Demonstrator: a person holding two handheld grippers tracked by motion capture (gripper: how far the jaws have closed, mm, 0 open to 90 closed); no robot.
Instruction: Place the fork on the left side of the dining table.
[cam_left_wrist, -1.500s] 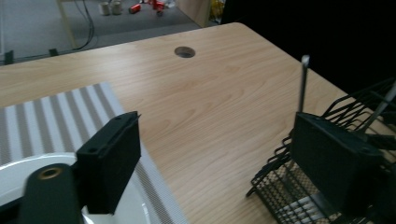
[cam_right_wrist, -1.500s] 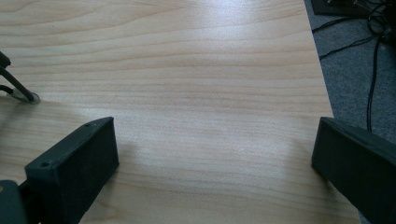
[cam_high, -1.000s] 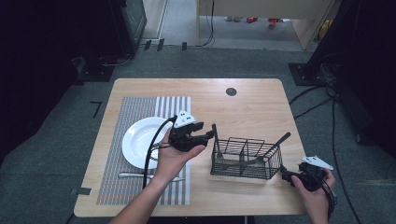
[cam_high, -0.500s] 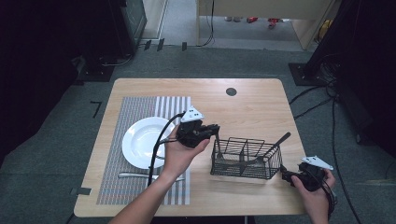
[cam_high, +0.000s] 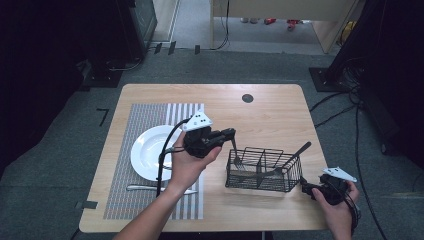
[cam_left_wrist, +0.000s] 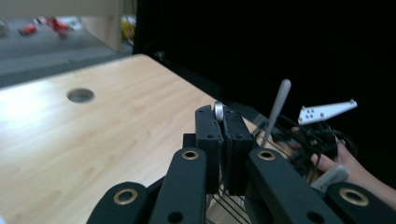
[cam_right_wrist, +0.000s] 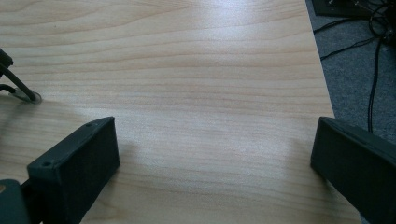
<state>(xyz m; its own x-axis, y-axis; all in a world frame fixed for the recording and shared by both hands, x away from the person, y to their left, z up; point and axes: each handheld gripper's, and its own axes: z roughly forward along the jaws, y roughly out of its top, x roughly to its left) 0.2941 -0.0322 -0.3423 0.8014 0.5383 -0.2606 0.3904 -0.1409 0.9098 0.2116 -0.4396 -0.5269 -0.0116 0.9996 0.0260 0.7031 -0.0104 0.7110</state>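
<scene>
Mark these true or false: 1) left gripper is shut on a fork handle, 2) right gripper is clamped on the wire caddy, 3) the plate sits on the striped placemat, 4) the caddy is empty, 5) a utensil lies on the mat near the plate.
1) True. The left gripper is shut on the fork, whose tines hang into the wire caddy.
2) False. The right gripper is open over bare table, beside the caddy.
3) True. The white plate rests on the striped placemat.
4) False. Another utensil leans in its right end.
5) True. A knife lies on the mat just nearside of the plate.
</scene>
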